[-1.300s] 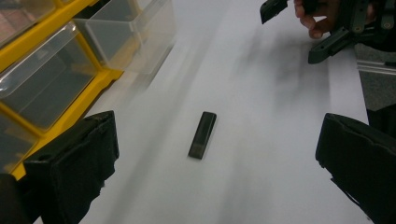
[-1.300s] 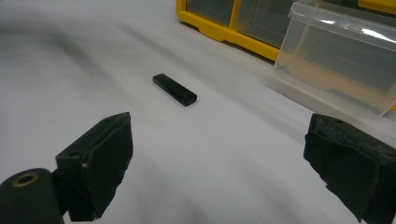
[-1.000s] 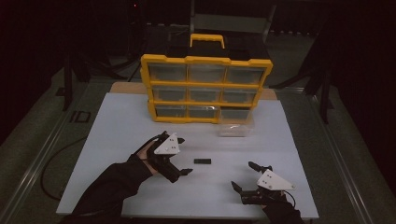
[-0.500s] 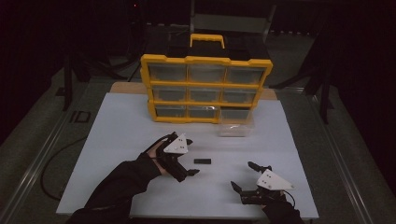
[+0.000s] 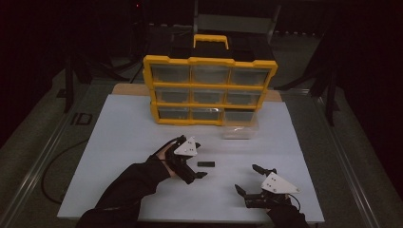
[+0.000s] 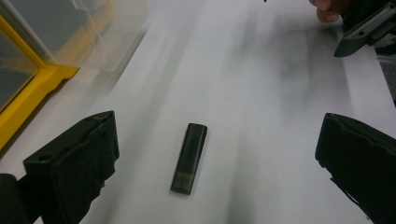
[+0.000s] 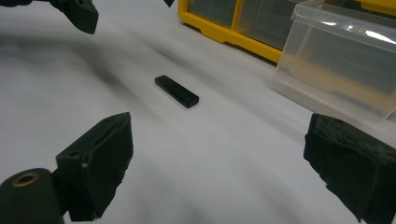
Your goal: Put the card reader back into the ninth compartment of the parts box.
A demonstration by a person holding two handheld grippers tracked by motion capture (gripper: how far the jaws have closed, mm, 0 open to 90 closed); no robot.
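Left gripper (image 5: 198, 160), jaws spread wide, holding nothing, low over the white board (image 5: 119, 142) just left of the small black stick (image 5: 206, 164). Seen from the left gripper view, black stick (image 6: 189, 157) flat on the board between the two open jaws, touching neither, its long side pointing away from the camera.

Right gripper (image 5: 250, 179), jaws likewise wide apart and empty, near the front edge of the board, right of the stick and nearer the person, well apart from it. From the right gripper view, stick (image 7: 176, 91) lying beyond the open jaws, slanted, with a jaw of the other gripper (image 7: 79, 14) above and left of it.

Clear plastic drawer (image 5: 240, 132), out of its slot, resting on the board behind and right of the stick, just in front of the yellow organizer (image 5: 209, 90). Organizer standing upright at the far edge of the board behind the stick, three rows of clear drawers, yellow handle (image 5: 210, 40) on top, lower right slot looking open. Same clear drawer (image 7: 343, 60) at right in the right gripper view, beside the yellow frame.
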